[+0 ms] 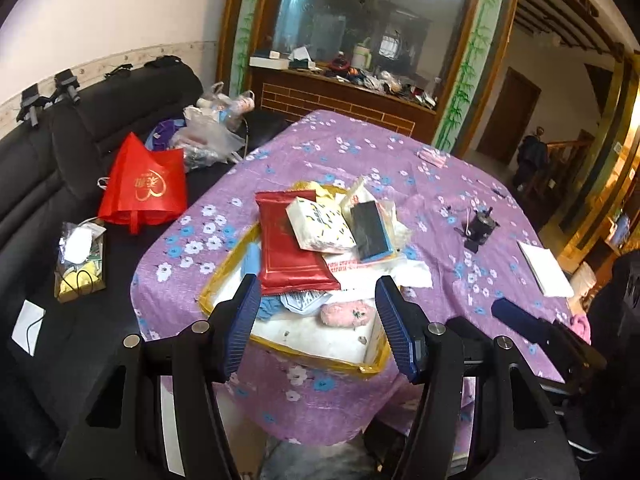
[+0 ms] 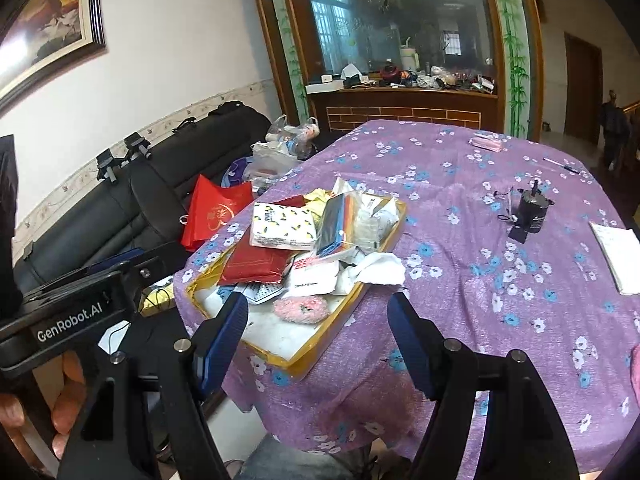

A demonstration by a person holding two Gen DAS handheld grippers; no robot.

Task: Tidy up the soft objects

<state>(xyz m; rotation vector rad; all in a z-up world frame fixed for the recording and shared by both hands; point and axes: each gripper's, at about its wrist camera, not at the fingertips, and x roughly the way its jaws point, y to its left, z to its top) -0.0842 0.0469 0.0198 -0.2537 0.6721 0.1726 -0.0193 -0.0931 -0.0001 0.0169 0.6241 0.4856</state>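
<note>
Pouf point(image 1: 345, 314), long axis left-right, lies in the tray point(image 1: 372, 368) just beyond my spread, empty left hand-held gripper point(image 1: 316, 328).

Both wrist cameras look forward and downward along their own fingers from just off the near edge of the counter point(image 1: 460, 184), close to it. The left view faces the tray point(image 1: 288, 354) head-on between its fingers. The right view stands further right, with the tray point(image 2: 320, 354) at centre left. Both share the tray, counter, sofa point(image 1: 48, 184) and the mirror point(image 1: 376, 12) behind.
</note>
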